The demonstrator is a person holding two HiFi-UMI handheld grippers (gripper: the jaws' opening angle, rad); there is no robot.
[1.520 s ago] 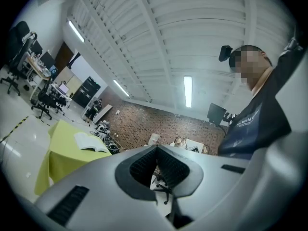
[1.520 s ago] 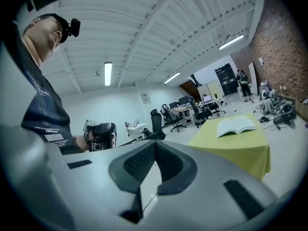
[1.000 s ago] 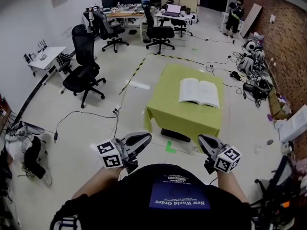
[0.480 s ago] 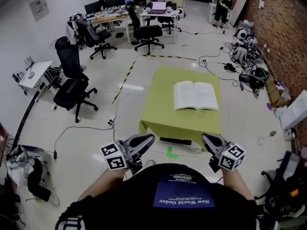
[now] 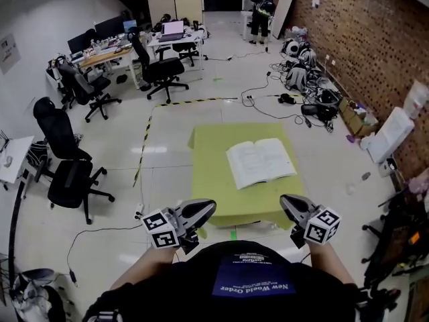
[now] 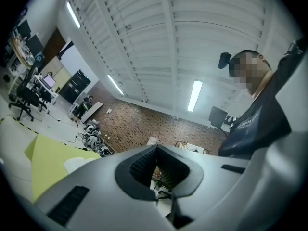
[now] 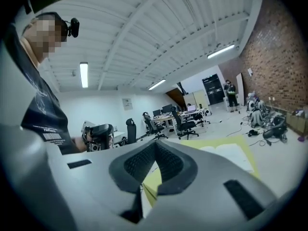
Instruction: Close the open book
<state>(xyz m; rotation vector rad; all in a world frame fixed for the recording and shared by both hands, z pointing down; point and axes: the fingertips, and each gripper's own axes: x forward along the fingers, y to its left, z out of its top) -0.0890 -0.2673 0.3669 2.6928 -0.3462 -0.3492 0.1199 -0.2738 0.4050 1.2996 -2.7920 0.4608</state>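
Observation:
An open book (image 5: 261, 162) with white pages lies flat on a table under a yellow-green cloth (image 5: 214, 173), ahead of me in the head view. My left gripper (image 5: 200, 212) is held low at the left, short of the table's near edge, jaws together with nothing between them. My right gripper (image 5: 290, 205) hangs at the right, also shut and empty, just before the table's near right corner. The book (image 7: 232, 155) and the cloth (image 7: 159, 179) show beyond the right jaws. The cloth (image 6: 45, 160) and a white page (image 6: 77, 163) show at the left of the left gripper view.
Black office chairs (image 5: 67, 173) stand on the floor to the left, and desks with monitors (image 5: 127, 42) at the back. Cables and gear (image 5: 308, 99) lie along the brick wall on the right. A yellow-black tape line (image 5: 144, 139) crosses the floor. A person (image 5: 260, 9) stands far back.
I have walked round toward the table: it has shifted nearer and more central, and the book now sits turned at an angle. Both grippers stay shut in front of me.

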